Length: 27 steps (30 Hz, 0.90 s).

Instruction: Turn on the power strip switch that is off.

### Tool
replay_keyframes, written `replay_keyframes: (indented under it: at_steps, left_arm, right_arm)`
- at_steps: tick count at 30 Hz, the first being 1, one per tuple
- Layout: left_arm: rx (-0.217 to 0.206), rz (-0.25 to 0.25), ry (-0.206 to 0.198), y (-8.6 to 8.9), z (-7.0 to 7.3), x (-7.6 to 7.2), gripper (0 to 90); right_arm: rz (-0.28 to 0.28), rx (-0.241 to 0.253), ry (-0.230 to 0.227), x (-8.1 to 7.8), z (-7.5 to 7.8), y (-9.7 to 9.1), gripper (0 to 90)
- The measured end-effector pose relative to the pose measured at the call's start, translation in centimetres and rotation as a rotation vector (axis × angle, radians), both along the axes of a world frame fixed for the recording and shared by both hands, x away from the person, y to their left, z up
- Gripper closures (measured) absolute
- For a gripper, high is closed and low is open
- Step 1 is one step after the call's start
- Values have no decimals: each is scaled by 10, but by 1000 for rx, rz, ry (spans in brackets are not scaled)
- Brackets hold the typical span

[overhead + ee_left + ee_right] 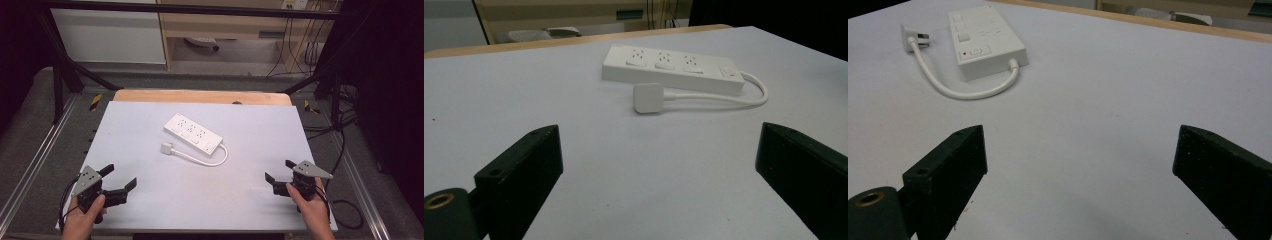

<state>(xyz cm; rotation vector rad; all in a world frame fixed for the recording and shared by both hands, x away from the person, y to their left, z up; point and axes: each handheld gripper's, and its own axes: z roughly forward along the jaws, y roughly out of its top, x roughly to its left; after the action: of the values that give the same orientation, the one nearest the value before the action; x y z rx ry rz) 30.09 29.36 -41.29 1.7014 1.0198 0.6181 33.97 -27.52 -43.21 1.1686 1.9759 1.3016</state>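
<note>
From above, the power strip (193,133) is lying mid-table (150,210), its plug (166,148) just beside it. The left gripper (120,176) and right gripper (279,170) are resting near the front corners, well apart from it, jaws spread. The left gripper view is showing its jaws apart with nothing between, the strip (672,68) ahead. The right gripper view is showing the same wide gap, the strip (985,40) lying at upper left.

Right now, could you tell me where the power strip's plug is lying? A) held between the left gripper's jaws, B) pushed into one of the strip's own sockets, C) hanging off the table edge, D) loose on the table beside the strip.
D: the plug lies flat on the table just beside the power strip, joined by its curved cable, and nothing grips it.
</note>
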Motion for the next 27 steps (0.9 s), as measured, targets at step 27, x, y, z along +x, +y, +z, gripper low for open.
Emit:
replay_keyframes:
  at_steps: [27]
  left_arm:
    - [16,-8,22,-1,-3,2,51]
  right_arm:
    - [2,49,26,-3,9,0,29]
